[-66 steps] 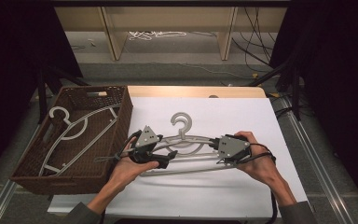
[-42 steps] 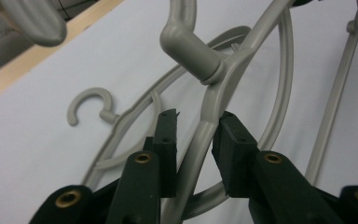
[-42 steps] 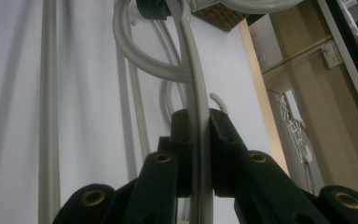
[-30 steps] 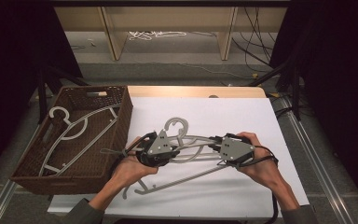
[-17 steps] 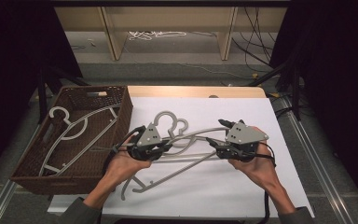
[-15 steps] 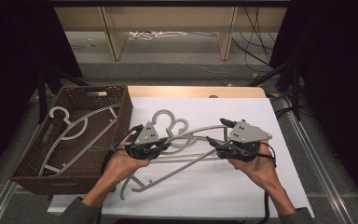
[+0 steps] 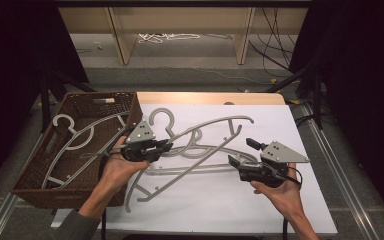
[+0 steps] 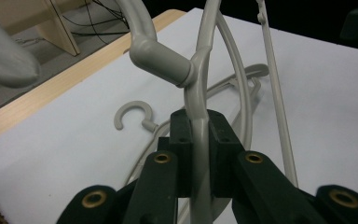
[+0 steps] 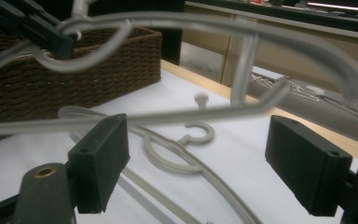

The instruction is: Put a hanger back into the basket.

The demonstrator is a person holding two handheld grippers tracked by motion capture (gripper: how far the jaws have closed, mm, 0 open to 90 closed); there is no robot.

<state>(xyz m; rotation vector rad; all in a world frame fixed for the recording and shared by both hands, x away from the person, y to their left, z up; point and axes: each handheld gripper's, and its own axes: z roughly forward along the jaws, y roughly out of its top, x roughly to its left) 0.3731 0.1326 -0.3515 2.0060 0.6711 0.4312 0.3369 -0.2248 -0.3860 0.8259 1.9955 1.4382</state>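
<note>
A grey plastic hanger [image 7: 215, 123] hangs tilted over the white sheet, and my left gripper [image 7: 147, 145] is shut on it near the neck. The left gripper view shows both pads [image 8: 182, 140] pressed on its arm [image 8: 198, 93]. My right gripper [image 7: 243, 152] stands apart to the right. Its jaws have just been opening and nothing lies between them. In the right gripper view the held hanger [image 9: 191, 114] crosses in front of the open right gripper [image 9: 205, 163]. A second hanger [image 7: 190, 171] lies flat on the sheet, hook [image 9: 198, 133] toward the far edge.
A brown wicker basket [image 7: 100, 96] stands at the left, half on the white sheet [image 7: 220, 210], with another grey hanger [image 7: 70, 135] lying in it. A wooden table edge [image 7: 205, 97] runs behind the sheet. Metal rails flank the table.
My right gripper has let go of the hanger and drawn back to the right and down. My left gripper has carried the hanger left toward the basket, swinging it to a slant.
</note>
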